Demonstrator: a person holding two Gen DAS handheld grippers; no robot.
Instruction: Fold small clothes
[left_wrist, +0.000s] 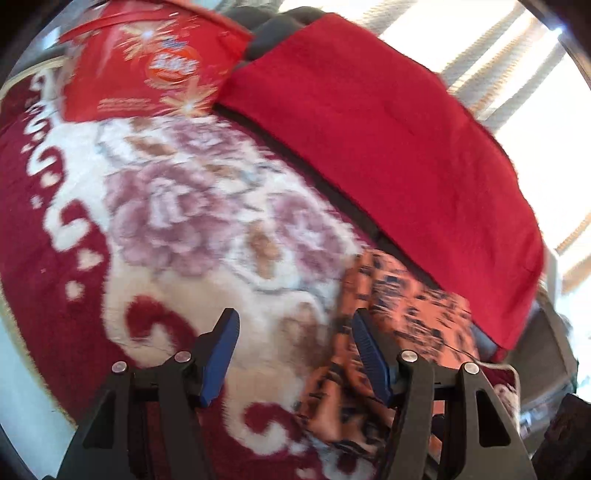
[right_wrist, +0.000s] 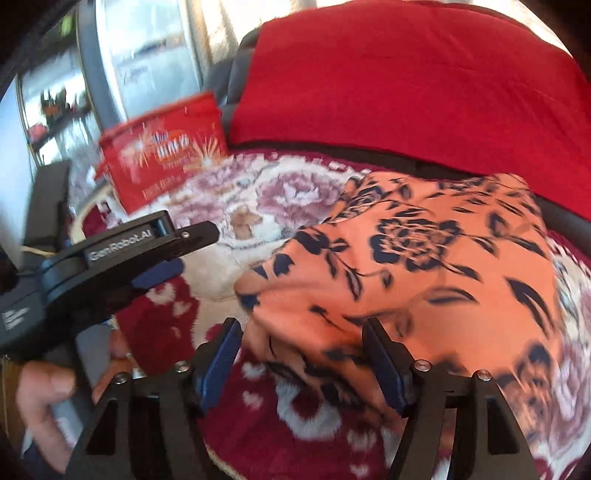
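Right wrist view: orange floral garment (right_wrist: 424, 258) between parted right jaws, unheld; left jaws likewise apart, empty.

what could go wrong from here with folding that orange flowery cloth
1. The right gripper is open with a bunched edge of the orange floral garment between its fingers; closing now could pinch several layers and spoil the fold.
2. The garment lies rumpled on the plush floral blanket, so creases may get folded in.
3. The left gripper is open close to the garment's edge; both grippers working near each other could collide.
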